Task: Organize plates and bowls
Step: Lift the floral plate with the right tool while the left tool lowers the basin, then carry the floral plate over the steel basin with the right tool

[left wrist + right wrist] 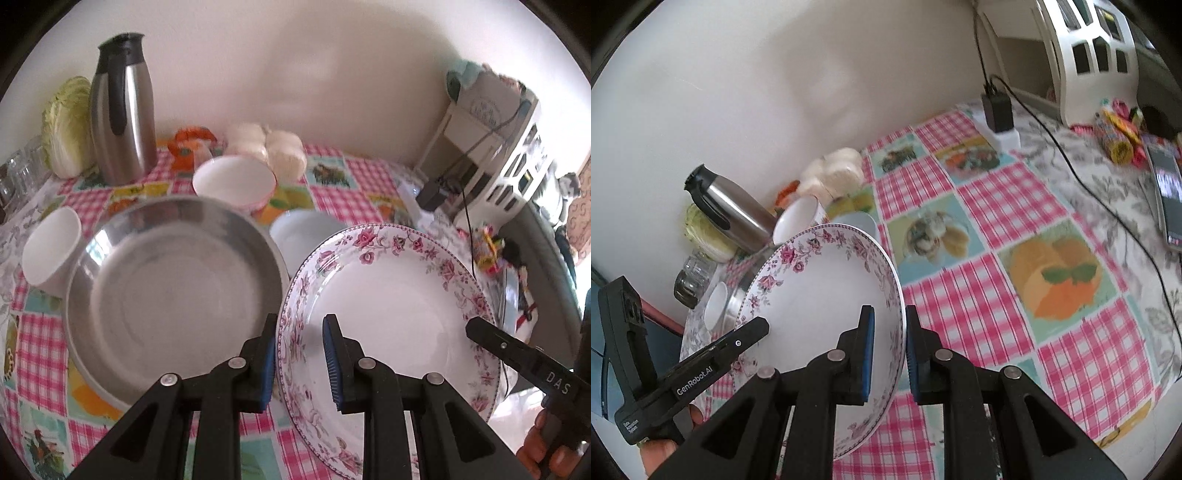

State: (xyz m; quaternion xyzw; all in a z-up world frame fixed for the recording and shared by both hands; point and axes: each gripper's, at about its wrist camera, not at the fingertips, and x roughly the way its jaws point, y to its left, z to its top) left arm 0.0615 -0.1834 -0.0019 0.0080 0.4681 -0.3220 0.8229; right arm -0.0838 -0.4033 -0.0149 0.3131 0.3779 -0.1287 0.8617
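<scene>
Both tongs pinch the round white plate with pink flowers on its rim point(391, 314). The left tongs point(300, 363) nip its left edge. The right tongs point(889, 354) nip its right edge. The plate looks tipped and seems to be up off the checked pink tabletop point(997, 206).

To do this step well, both hands should probably move together at the same speed, so the plate stays flat and does not slip out.

Just beside the plate sits a big shiny metal pan point(173, 291). It may be the place to stack the plate, or it may get bumped. A small white bowl point(51, 251) touches its left side. Behind are a pale blue bowl point(303, 230) and a white bowl with a pink rim point(234, 182). Farther back stand a tall steel jug point(122, 110), a green cabbage point(66, 125) and some white buns point(266, 147).
</scene>
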